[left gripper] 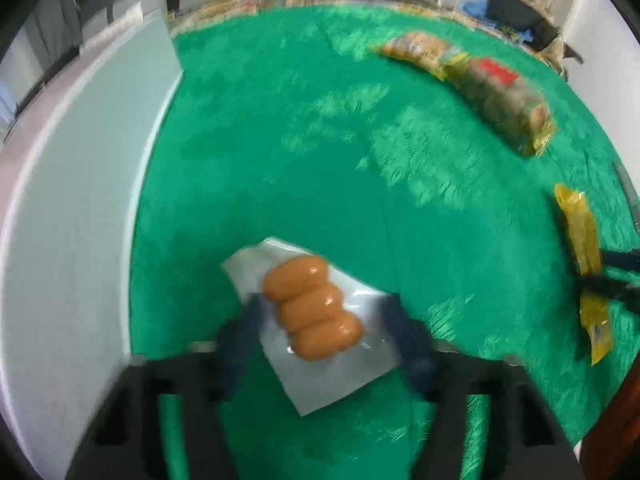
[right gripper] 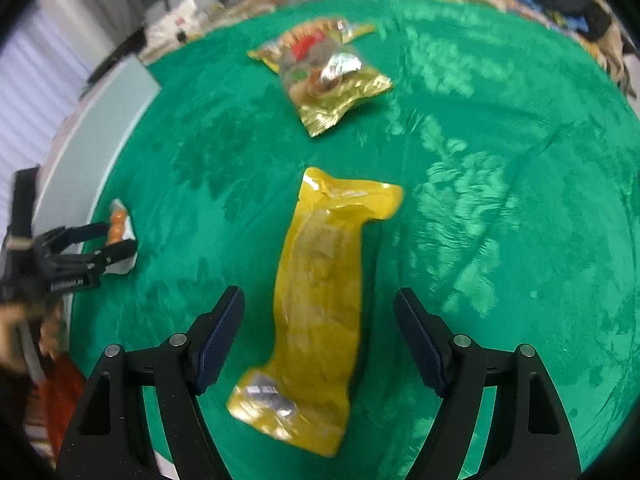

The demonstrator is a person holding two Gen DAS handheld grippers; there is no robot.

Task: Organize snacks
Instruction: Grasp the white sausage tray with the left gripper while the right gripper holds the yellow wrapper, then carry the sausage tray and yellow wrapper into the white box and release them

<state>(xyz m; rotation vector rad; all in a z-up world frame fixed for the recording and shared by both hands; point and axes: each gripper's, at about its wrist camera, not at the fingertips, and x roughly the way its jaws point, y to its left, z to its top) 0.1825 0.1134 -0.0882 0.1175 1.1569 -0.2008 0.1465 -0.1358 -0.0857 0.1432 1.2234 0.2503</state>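
A clear vacuum pack of three orange sausages [left gripper: 312, 308] is held just above the green cloth [left gripper: 300, 140], with my left gripper [left gripper: 320, 304] shut on its sides. The right wrist view shows the same left gripper [right gripper: 120, 238] at the far left, its dark fingers around the sausage pack [right gripper: 118, 216]. A long yellow snack pack [right gripper: 320, 288] lies flat on the cloth. My right gripper [right gripper: 320, 308] is open over the pack's lower half, with green showing between each finger and the pack. The left wrist view has the yellow pack [left gripper: 582, 232] and the right gripper [left gripper: 592, 270] at its right edge.
A pale grey flat container [left gripper: 80, 200] borders the cloth on the left. Two more snack bags lie at the far side: a gold and clear bag [right gripper: 332, 80] and another behind it [right gripper: 308, 38]. Chairs and clutter stand beyond the table's far edge.
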